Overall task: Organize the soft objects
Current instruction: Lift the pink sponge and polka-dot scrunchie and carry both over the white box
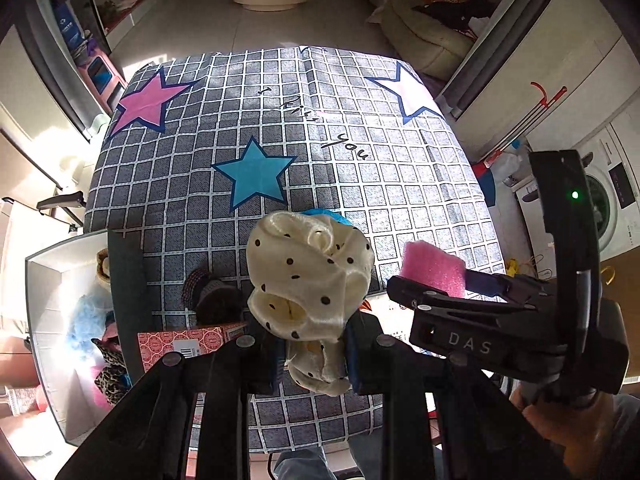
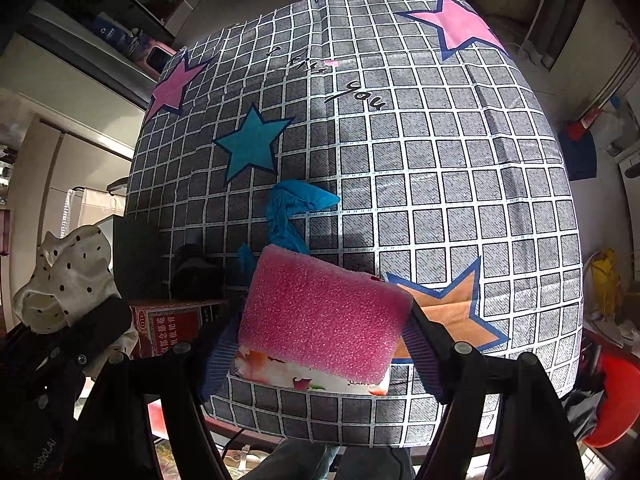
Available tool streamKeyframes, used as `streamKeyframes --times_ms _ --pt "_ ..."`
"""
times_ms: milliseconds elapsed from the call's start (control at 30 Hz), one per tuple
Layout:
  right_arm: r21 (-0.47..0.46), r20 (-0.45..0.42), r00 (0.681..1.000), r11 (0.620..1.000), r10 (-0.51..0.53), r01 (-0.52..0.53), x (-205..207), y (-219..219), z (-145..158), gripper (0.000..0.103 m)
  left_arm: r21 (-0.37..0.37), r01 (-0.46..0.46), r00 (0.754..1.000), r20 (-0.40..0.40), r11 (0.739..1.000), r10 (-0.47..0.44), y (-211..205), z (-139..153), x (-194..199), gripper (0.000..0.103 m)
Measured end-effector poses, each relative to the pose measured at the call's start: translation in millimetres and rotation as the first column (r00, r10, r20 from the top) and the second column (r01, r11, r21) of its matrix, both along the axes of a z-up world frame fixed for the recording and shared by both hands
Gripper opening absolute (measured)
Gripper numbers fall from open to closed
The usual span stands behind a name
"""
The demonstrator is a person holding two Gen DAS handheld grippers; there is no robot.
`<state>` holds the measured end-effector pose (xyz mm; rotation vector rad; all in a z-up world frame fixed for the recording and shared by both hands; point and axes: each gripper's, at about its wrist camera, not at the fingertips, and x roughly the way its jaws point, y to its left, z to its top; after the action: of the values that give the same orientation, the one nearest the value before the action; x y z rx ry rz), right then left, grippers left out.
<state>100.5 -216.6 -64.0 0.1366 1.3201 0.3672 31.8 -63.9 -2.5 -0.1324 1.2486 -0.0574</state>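
My left gripper [image 1: 314, 364] is shut on a cream satin scrunchie with black dots [image 1: 308, 276], held above the near part of the table; it also shows at the left of the right wrist view [image 2: 68, 280]. My right gripper [image 2: 320, 344] is shut on a pink sponge [image 2: 320, 316], held above the table's front edge; the sponge also shows in the left wrist view [image 1: 434, 266]. A blue cloth [image 2: 292, 208] lies on the table beyond the sponge. A dark knitted item [image 1: 214, 294] lies left of the scrunchie.
The table wears a grey checked cloth with stars [image 1: 360, 184]. A white bin [image 1: 48, 312] at its left holds several soft items. A red printed box [image 1: 188, 344] and a dark upright panel [image 1: 124, 292] stand near the front left. A flowered packet [image 2: 304, 372] lies under the sponge.
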Motion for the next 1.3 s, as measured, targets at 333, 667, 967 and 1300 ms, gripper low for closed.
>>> streamKeyframes --times_ms 333,667,967,1300 --pt "0.035 0.078 0.990 0.992 0.120 -0.123 -37 60 34 0.077 0.034 -0.110 0.992 0.066 0.993 0.108 51 23 -60 0.026" --pt "0.003 0.140 0.952 0.961 0.272 -0.275 -71 122 50 0.077 0.080 -0.256 0.964 0.100 0.963 0.248 104 26 -101 0.026" --pt "-0.030 0.168 0.894 0.908 0.416 -0.418 -93 175 58 0.077 0.103 -0.363 0.930 0.108 0.926 0.353 139 24 -130 0.026" --pt "-0.030 0.157 0.845 0.857 0.512 -0.514 -104 213 54 0.077 0.126 -0.442 0.896 0.109 0.888 0.430 164 25 -151 0.026"
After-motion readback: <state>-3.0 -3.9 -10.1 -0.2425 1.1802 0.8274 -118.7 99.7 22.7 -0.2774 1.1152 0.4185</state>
